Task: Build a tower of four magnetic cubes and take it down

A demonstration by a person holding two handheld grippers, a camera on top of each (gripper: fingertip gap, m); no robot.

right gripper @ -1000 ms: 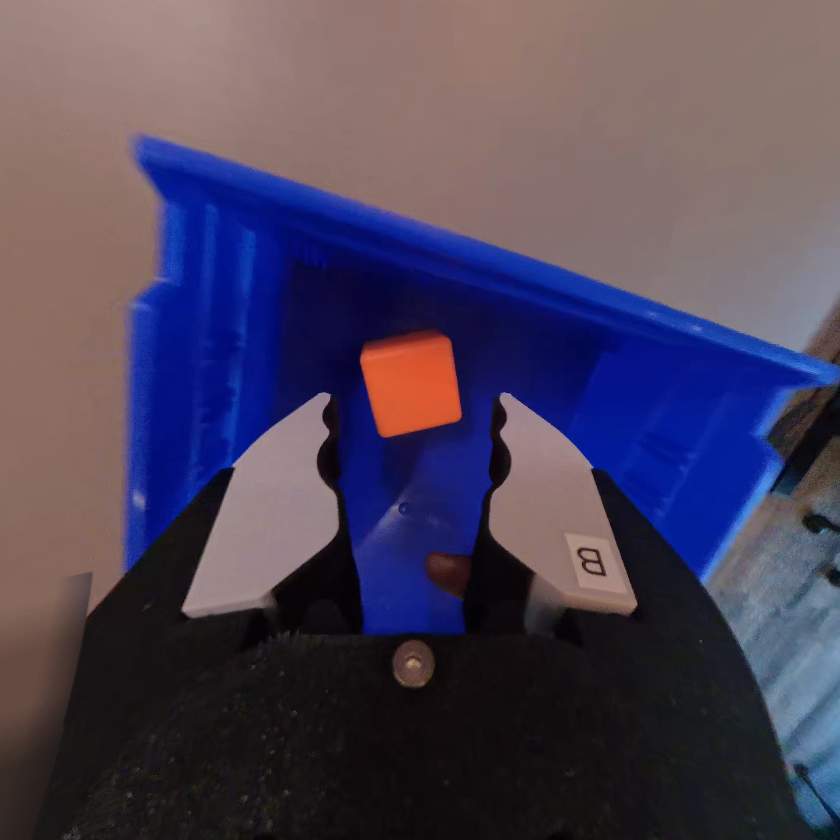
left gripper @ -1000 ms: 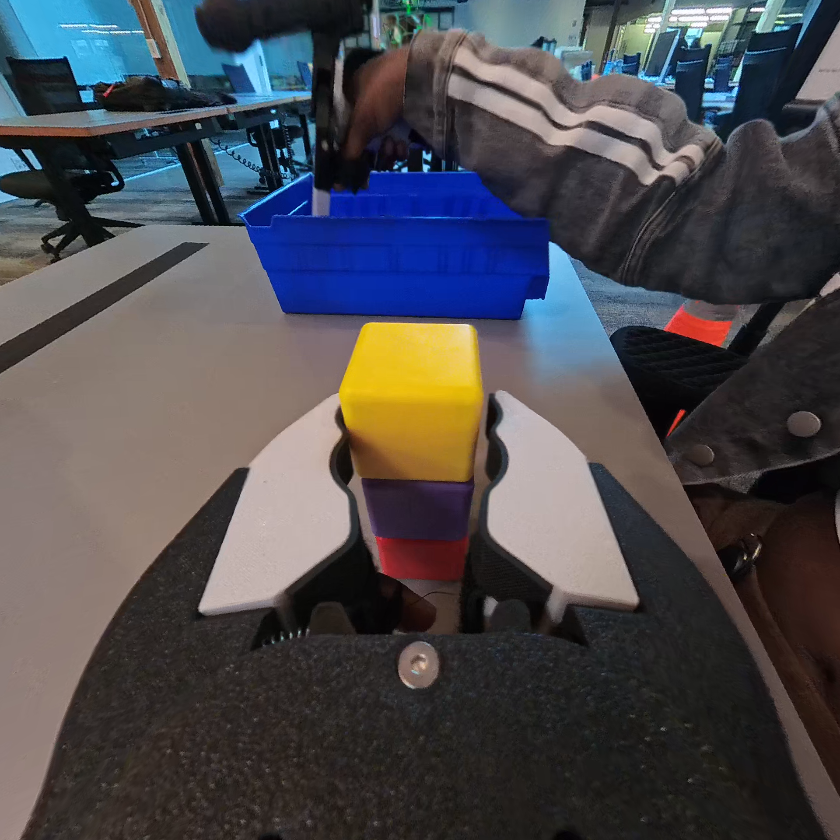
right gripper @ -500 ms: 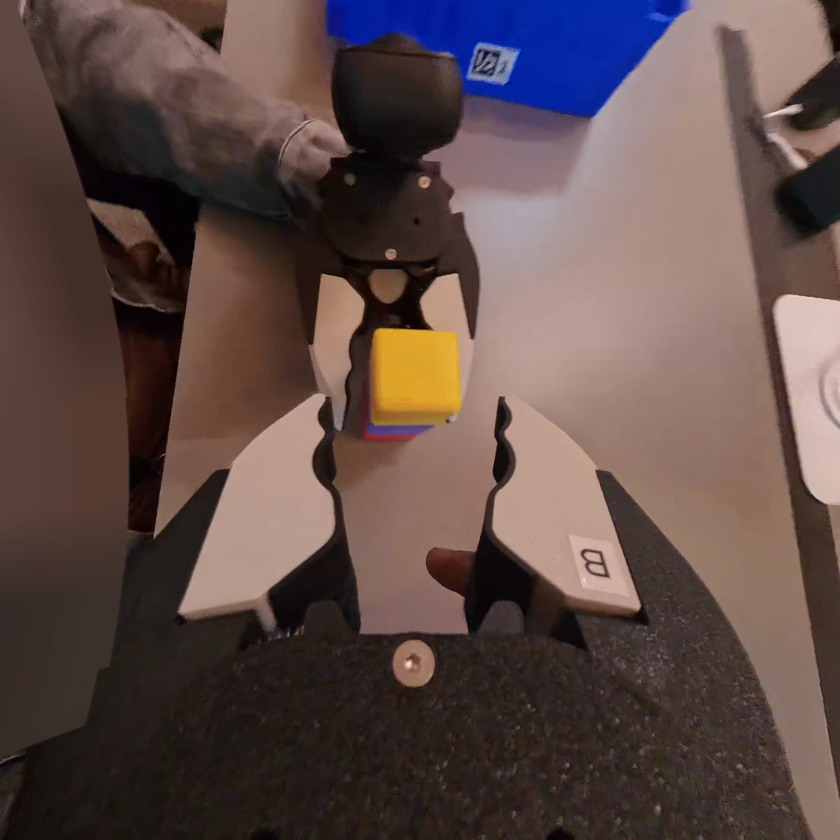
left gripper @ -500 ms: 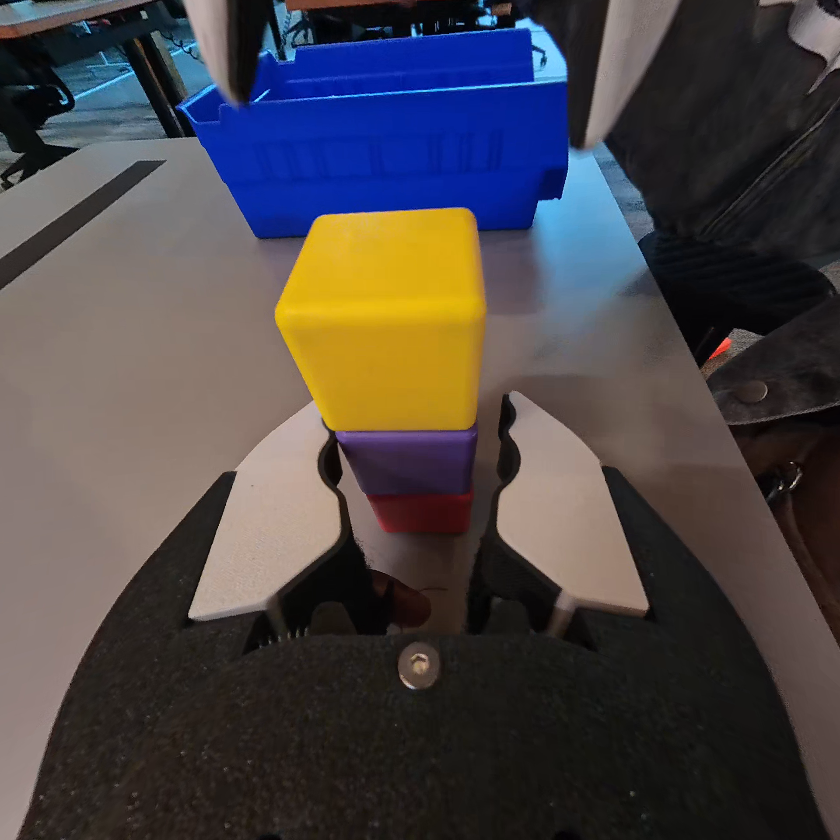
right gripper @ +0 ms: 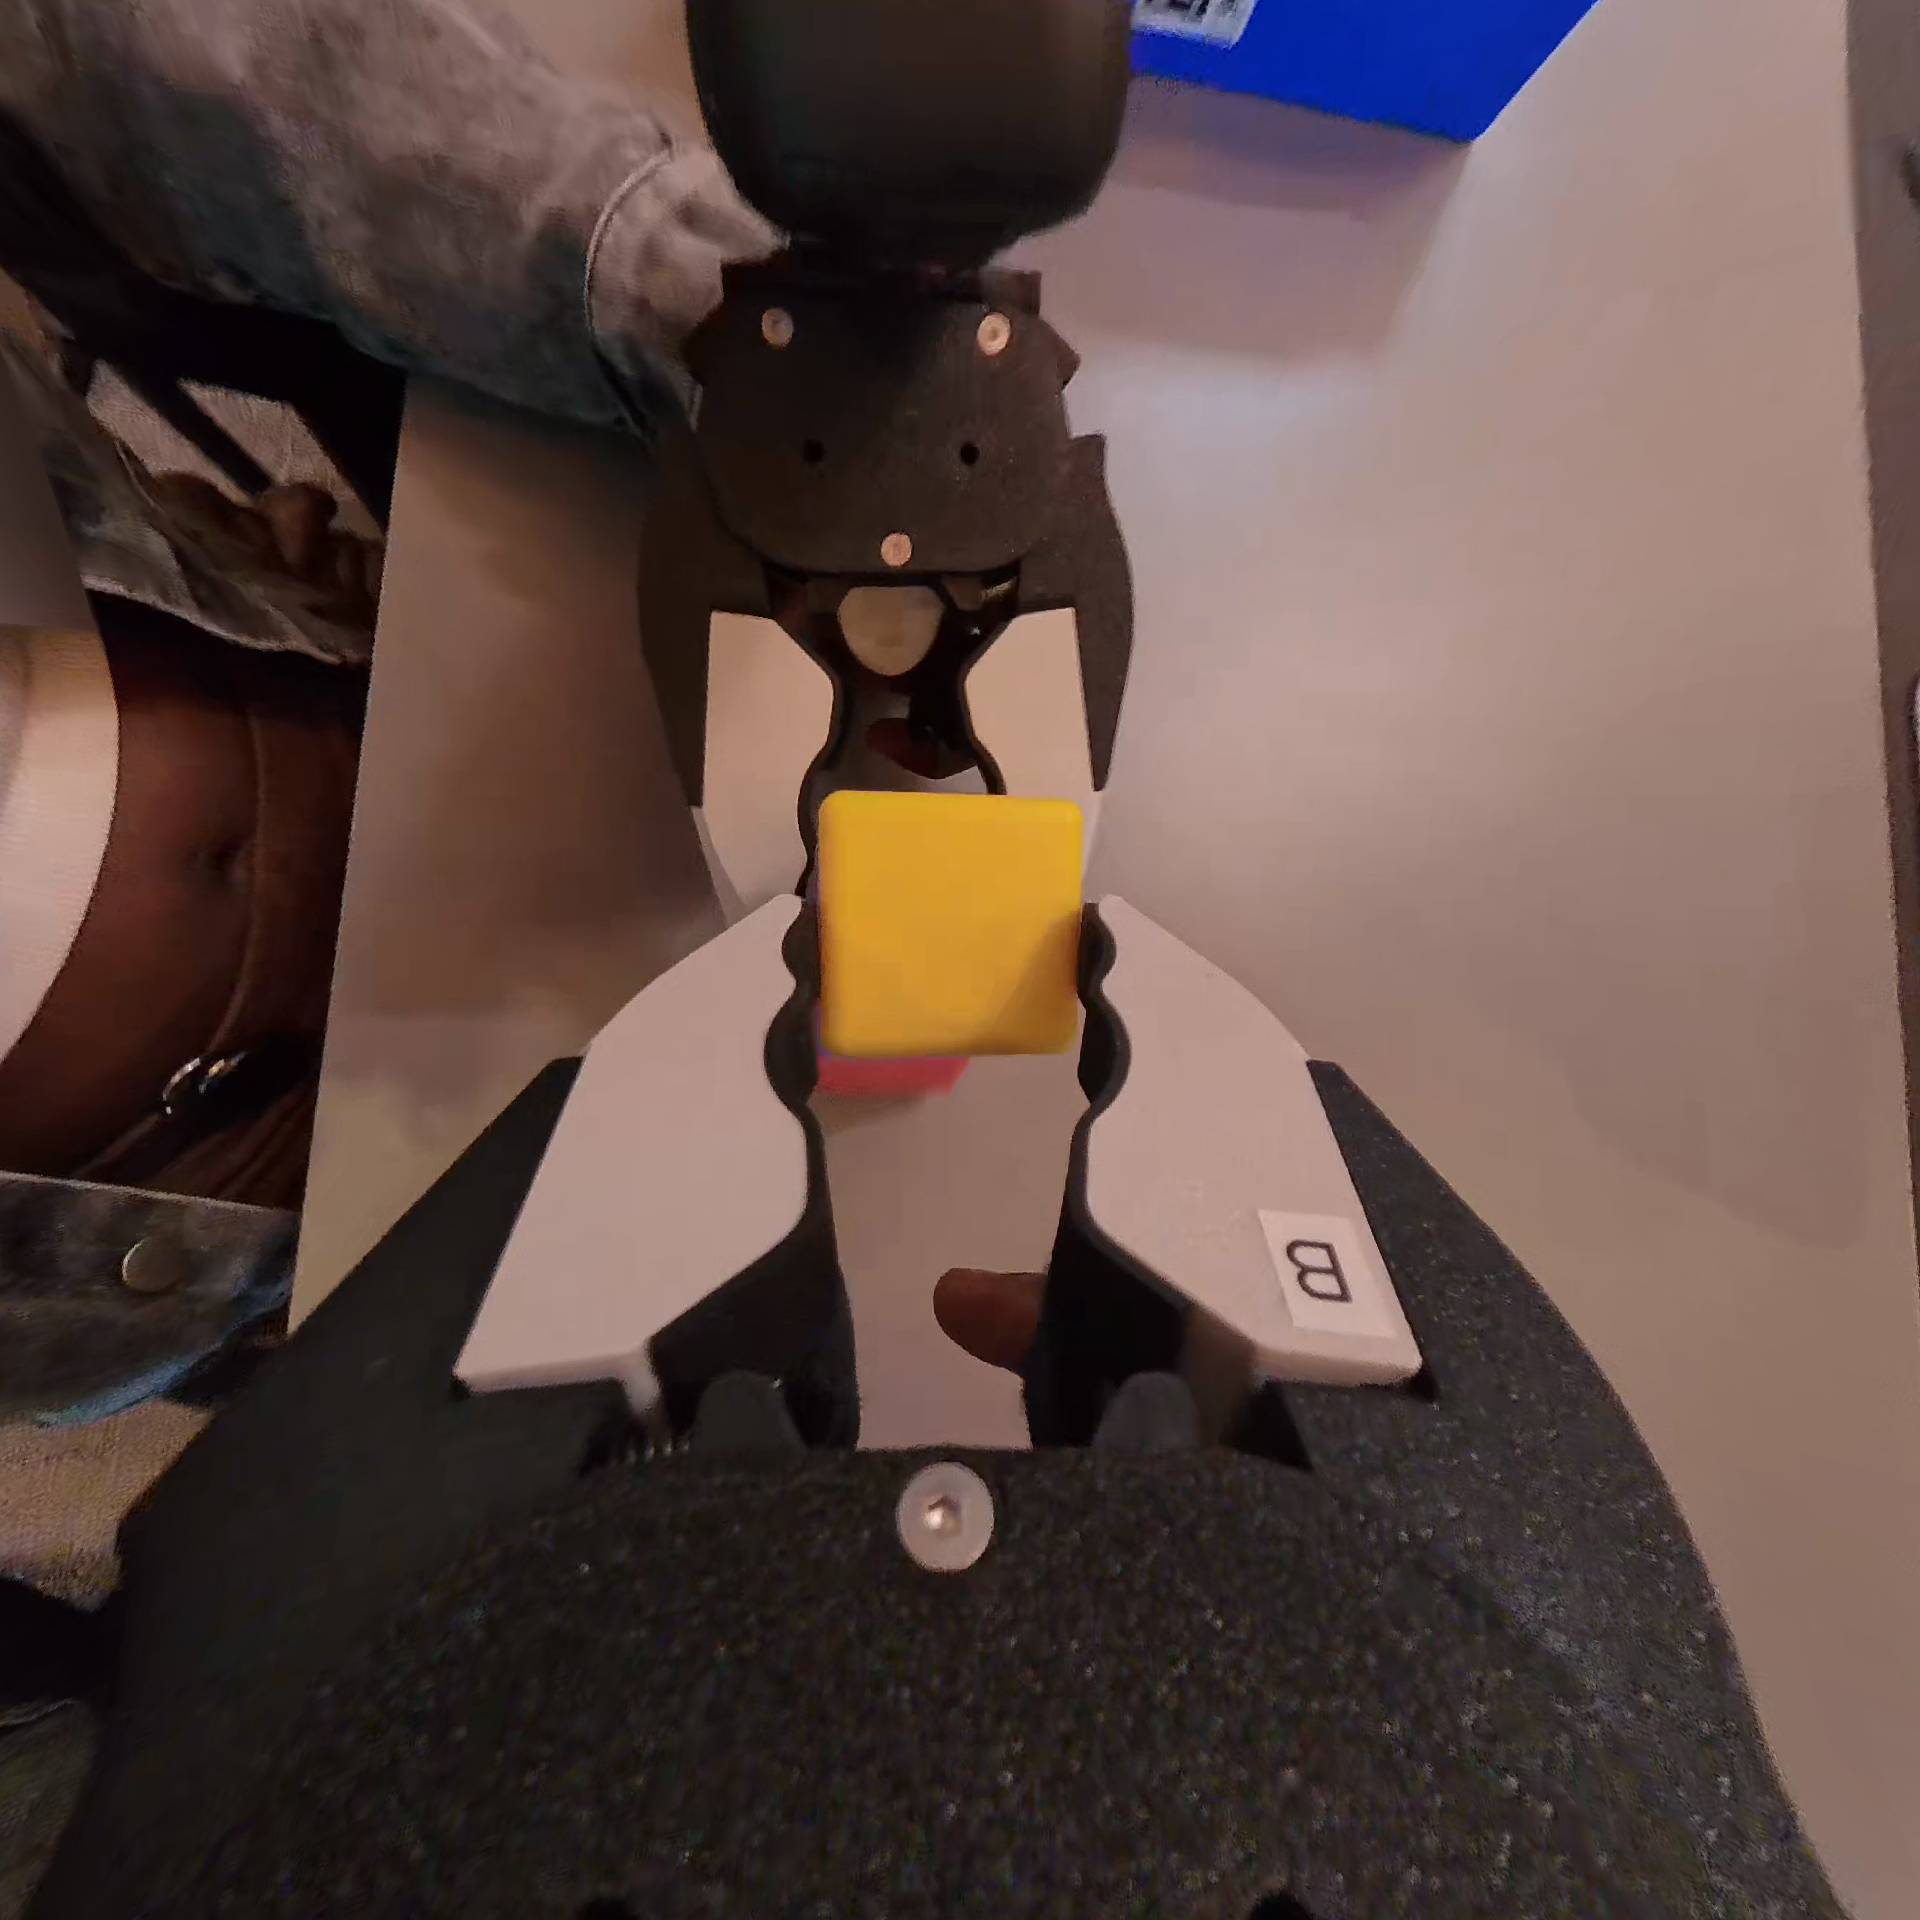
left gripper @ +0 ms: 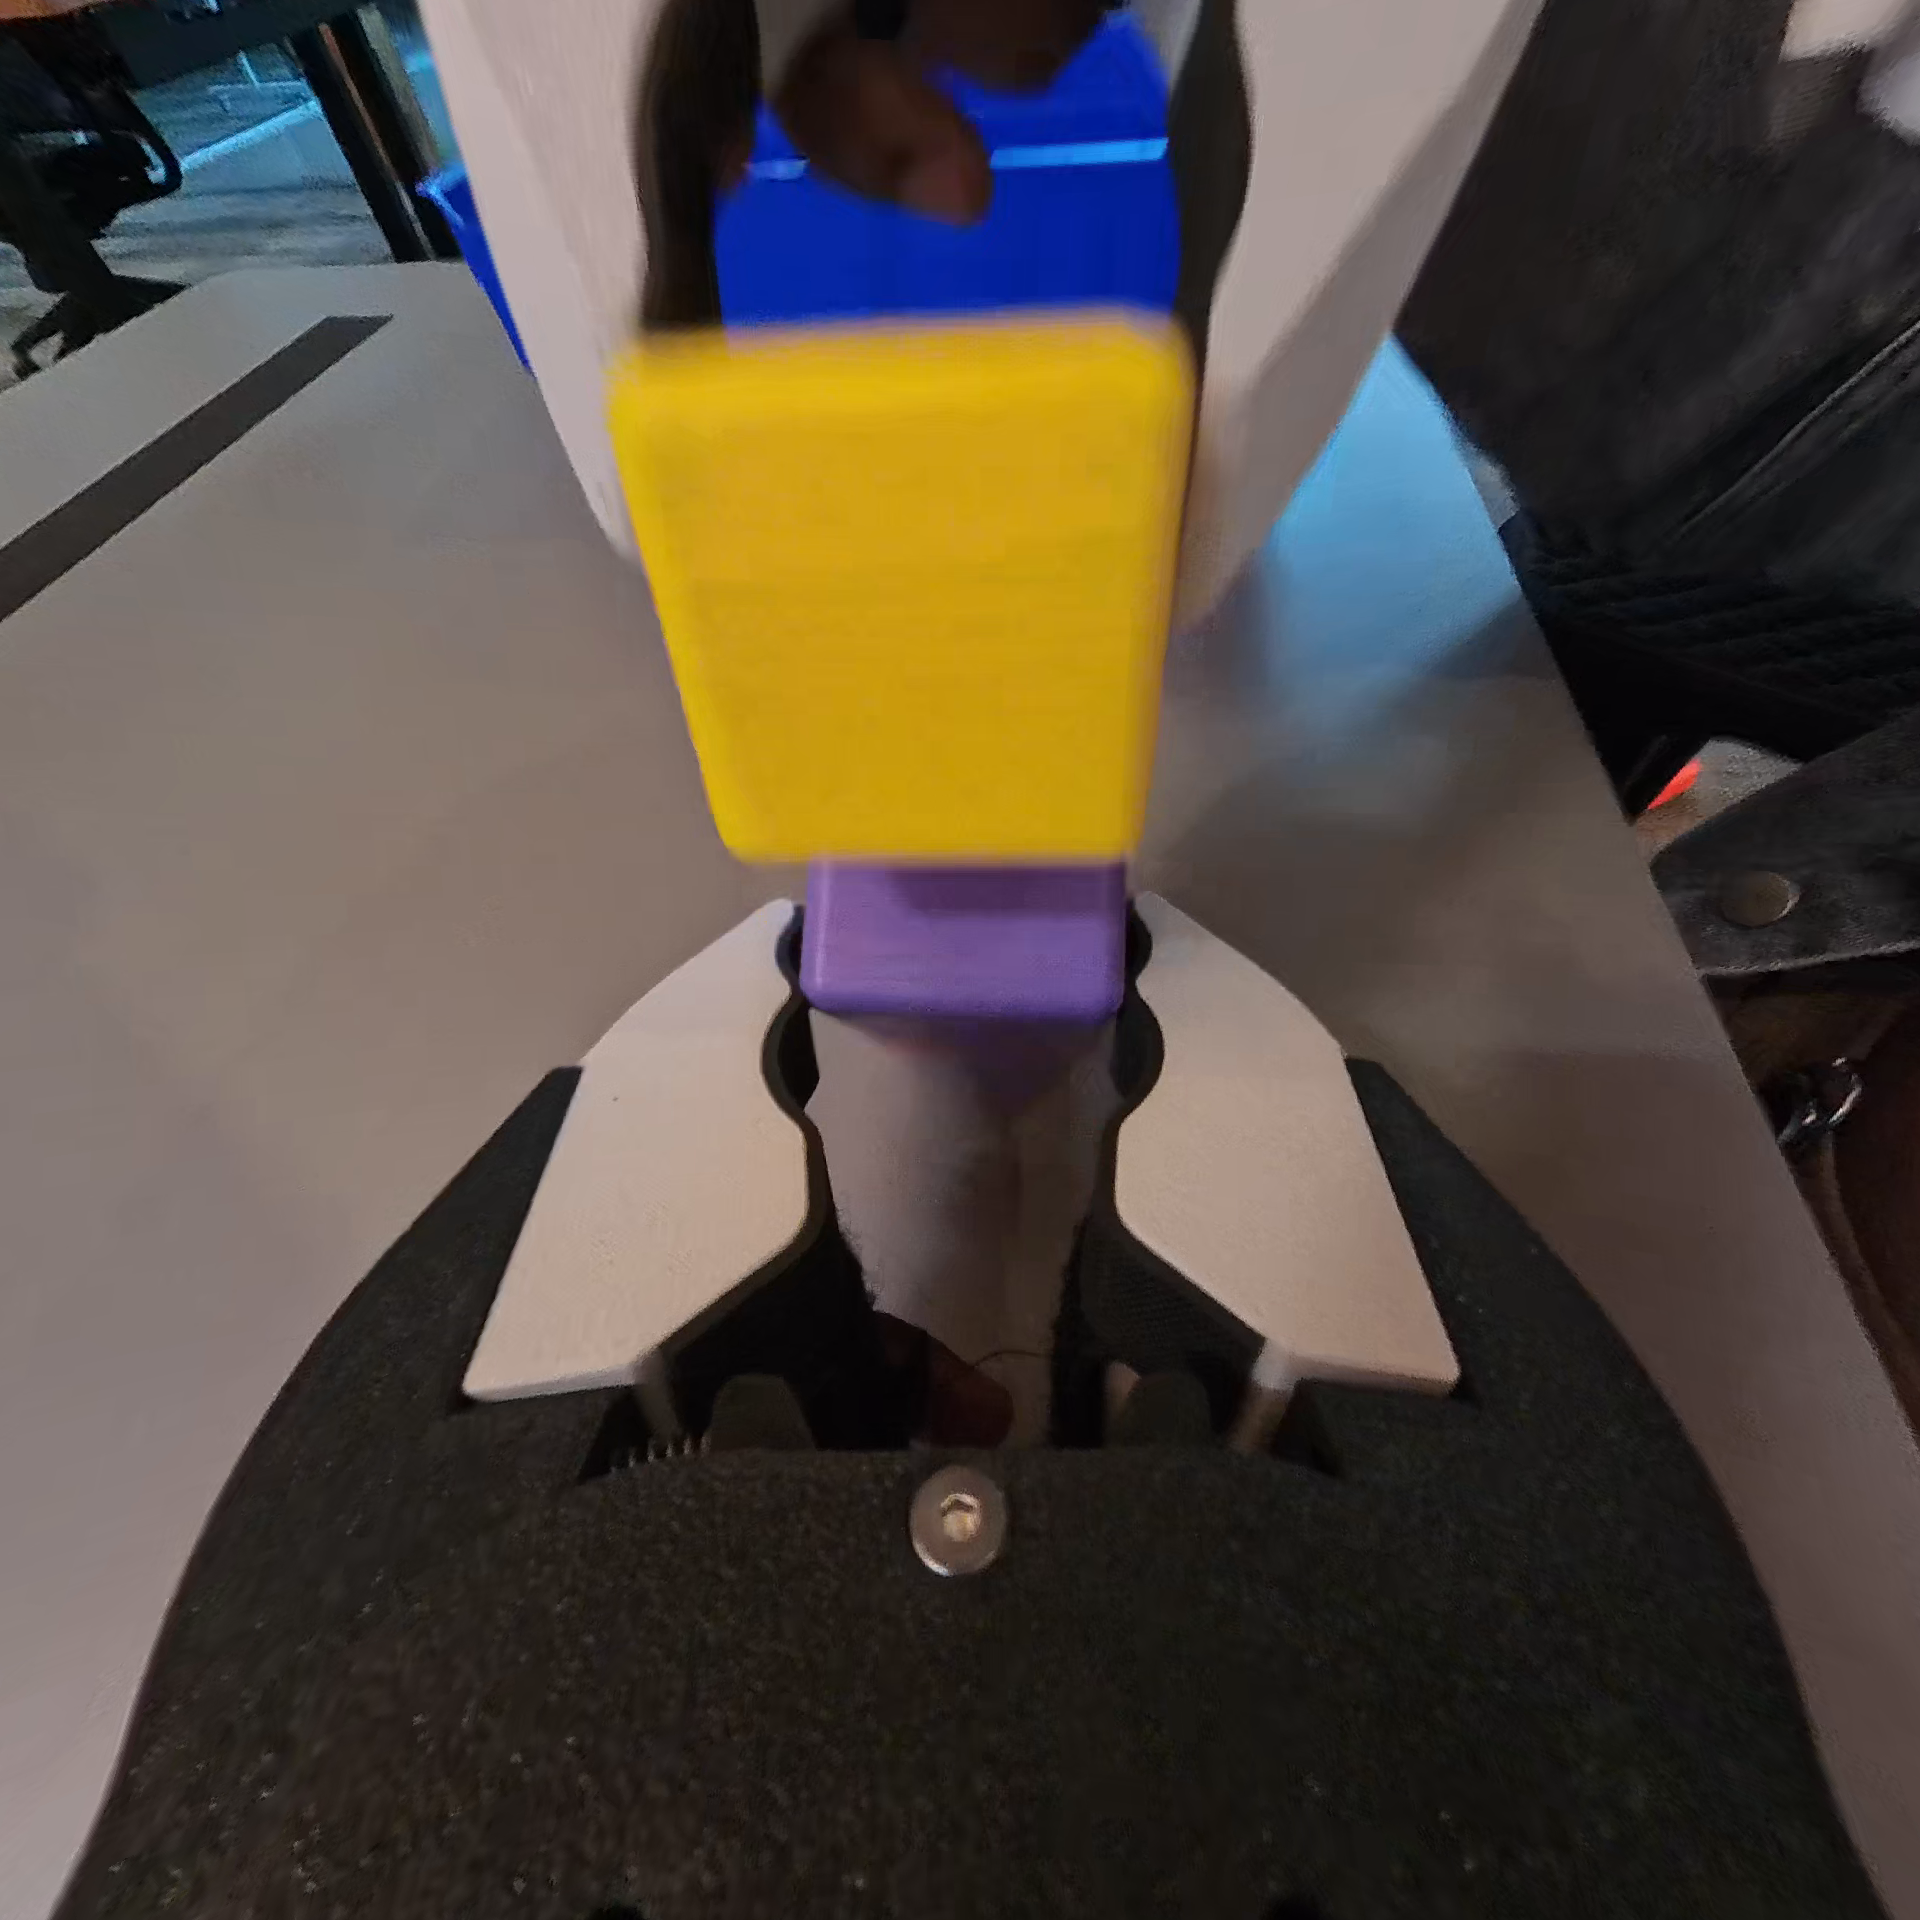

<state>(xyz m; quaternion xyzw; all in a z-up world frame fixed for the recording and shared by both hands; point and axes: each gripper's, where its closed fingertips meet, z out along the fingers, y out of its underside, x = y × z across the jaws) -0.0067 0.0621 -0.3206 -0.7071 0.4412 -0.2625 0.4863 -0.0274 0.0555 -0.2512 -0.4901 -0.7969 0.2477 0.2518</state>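
Tower stands on the grey table (right gripper: 1455, 727): yellow cube (right gripper: 948, 925) topmost, clamped by right gripper (right gripper: 948, 935); left gripper (left gripper: 961, 940) pinches purple cube (left gripper: 961, 951) beneath. Cubes look rigid, light, smooth (magnets probably resist separation), so flat opposite faces seem the best hold.

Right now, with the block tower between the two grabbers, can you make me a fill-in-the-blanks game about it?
1. The top cube of the tower is coloured ____.
2. Right under the yellow cube sits a ____ cube.
3. The right gripper has its jaws on either side of the ____ cube.
4. Behind the tower on the table stands a bin coloured ____.

Missing words: yellow; purple; yellow; blue
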